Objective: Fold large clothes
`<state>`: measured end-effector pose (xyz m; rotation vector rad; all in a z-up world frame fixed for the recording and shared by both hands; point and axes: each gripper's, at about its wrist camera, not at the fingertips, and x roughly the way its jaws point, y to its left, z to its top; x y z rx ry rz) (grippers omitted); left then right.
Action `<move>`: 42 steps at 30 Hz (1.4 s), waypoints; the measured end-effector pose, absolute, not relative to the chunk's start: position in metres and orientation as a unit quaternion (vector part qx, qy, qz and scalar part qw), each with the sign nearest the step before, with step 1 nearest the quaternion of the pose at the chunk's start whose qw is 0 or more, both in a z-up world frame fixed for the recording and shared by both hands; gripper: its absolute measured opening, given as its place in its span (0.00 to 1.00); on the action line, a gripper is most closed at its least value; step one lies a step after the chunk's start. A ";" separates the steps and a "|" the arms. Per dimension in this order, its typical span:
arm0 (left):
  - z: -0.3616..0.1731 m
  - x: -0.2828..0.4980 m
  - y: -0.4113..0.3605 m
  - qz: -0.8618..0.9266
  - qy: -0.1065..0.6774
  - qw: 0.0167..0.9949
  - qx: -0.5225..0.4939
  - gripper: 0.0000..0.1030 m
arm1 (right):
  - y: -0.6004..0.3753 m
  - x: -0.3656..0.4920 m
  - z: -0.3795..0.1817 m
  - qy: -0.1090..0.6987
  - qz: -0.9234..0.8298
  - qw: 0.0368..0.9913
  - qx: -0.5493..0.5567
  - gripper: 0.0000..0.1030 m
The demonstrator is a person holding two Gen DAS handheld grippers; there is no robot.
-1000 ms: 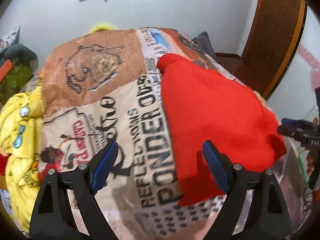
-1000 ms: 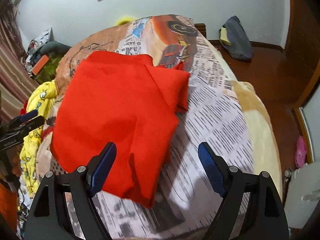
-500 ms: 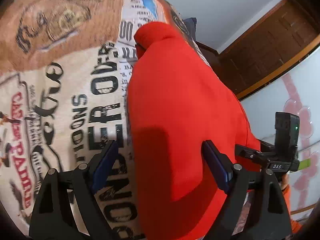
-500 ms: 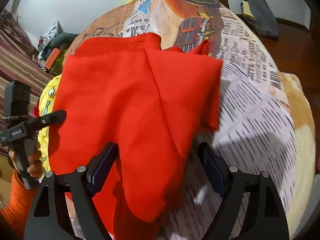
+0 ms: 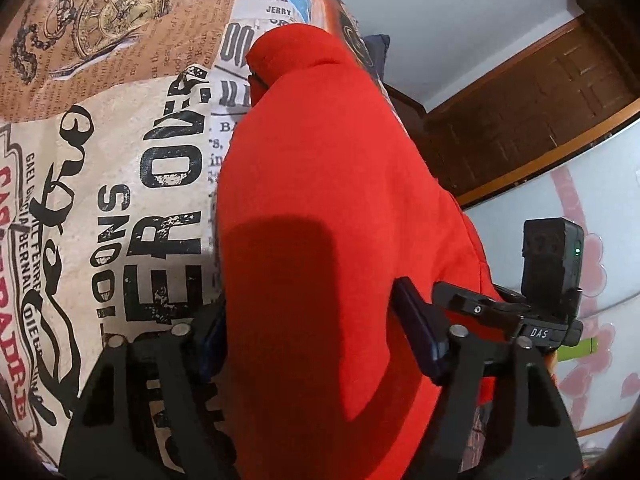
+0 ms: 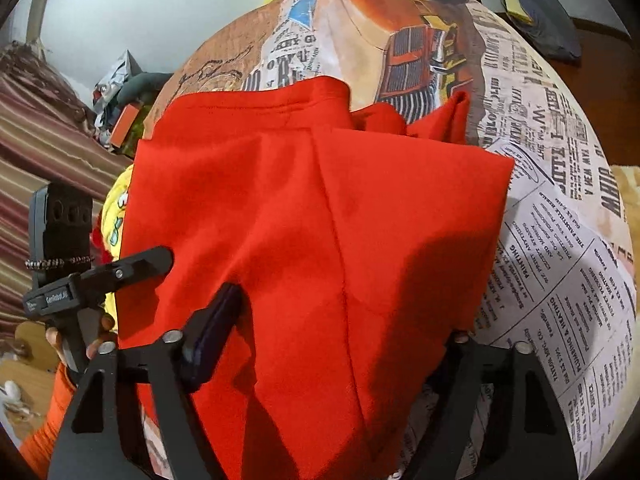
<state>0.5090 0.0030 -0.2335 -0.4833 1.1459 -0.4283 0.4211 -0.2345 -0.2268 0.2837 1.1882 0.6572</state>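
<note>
A red garment (image 5: 328,160) lies partly folded on the bed cover (image 5: 120,160) printed with newspaper text and a pocket watch. My left gripper (image 5: 312,308) straddles the garment's near left edge. One finger is tucked under the cloth, the other rests on top, and the jaws are closing. In the right wrist view the red garment (image 6: 320,200) shows a folded flap on its right half. My right gripper (image 6: 344,312) straddles the near right part. Its right finger is hidden under the cloth, and its jaws are closing too.
A yellow garment (image 6: 116,216) lies bunched at the bed's left side, beside a striped curtain (image 6: 36,140). A dark bag (image 6: 540,12) sits on the wooden floor beyond the bed. A brown door (image 5: 540,100) stands to the right. A hand in an orange sleeve (image 6: 52,420) holds the left gripper.
Both grippers have dropped and moved forward onto the red garment's near edge. Their jaws have narrowed, and the cloth now lies between them.
</note>
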 end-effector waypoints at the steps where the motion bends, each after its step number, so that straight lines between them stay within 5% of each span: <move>1: -0.234 0.509 0.004 -0.200 0.532 0.791 -0.225 0.61 | -0.234 0.417 -0.224 0.544 0.302 0.772 0.128 0.61; 6: -0.223 0.500 0.010 -0.210 0.530 0.789 -0.230 0.40 | -0.235 0.411 -0.212 0.539 0.311 0.771 0.136 0.30; 8: -0.214 0.493 0.011 -0.209 0.529 0.791 -0.224 0.35 | -0.229 0.404 -0.201 0.535 0.315 0.773 0.129 0.28; 29: -0.100 0.432 0.153 -0.139 0.416 0.872 -0.220 0.31 | -0.070 0.398 -0.100 0.450 0.389 0.802 0.051 0.26; 42: -0.172 0.466 0.267 -0.049 0.431 0.862 -0.262 0.31 | 0.055 0.458 -0.164 0.493 0.401 0.771 0.040 0.26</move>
